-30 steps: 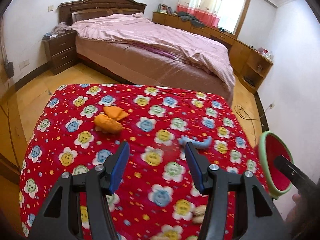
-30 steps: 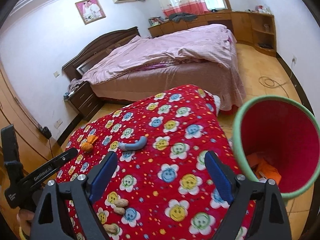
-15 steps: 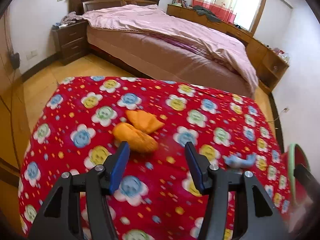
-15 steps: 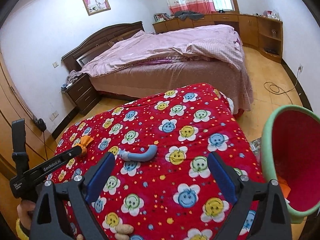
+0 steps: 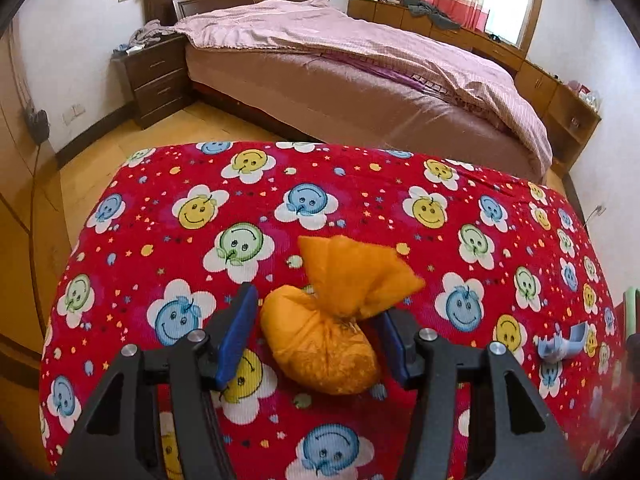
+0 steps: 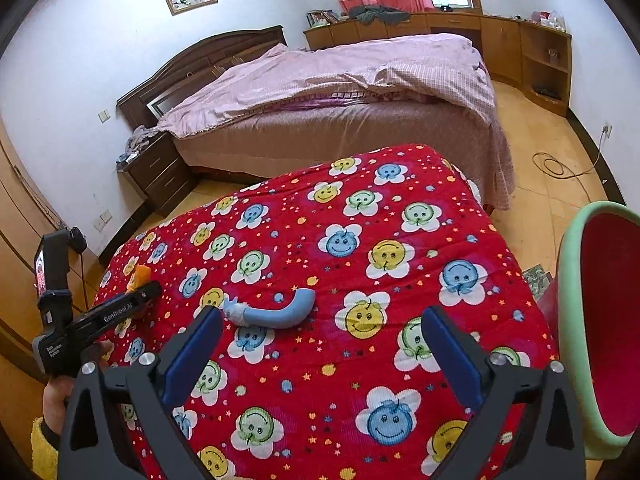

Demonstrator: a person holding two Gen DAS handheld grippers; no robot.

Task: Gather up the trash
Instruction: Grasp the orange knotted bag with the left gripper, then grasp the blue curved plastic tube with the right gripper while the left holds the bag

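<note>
The left hand-held gripper (image 5: 316, 338) is set wide apart, its blue-padded jaws straddling the knotted orange plastic bag of trash (image 5: 324, 344) without yet pressing on it. The bag lies between the jaws, on the red flower-patterned cloth of the surface (image 5: 360, 200), towards the surface's left edge. Its long axis runs from the round, filled bulb nearest the camera up to the flared, twisted tail pointing away and slightly right — so the jaws are placed across the bulb and knot, not along the length. A closing squeeze is judged to be the step in hand; the soft bag is likely to deform, and a grip near the knot would probably hold best.

The right hand-held gripper (image 6: 320, 344) is likewise spread wide and holds nothing, hovering over the near part of the surface. A curved blue-grey rubbery piece with a frayed end (image 6: 276, 312) lies just ahead of its left jaw, its long axis roughly crosswise to the fingers; this gripper is clearly the nearer to it.

The green-rimmed red bin (image 6: 600, 320) stands off the right edge of the surface — well apart from the orange bag, so a carry across the whole cloth is called for. Nothing stands between them except the blue-grey piece.
</note>
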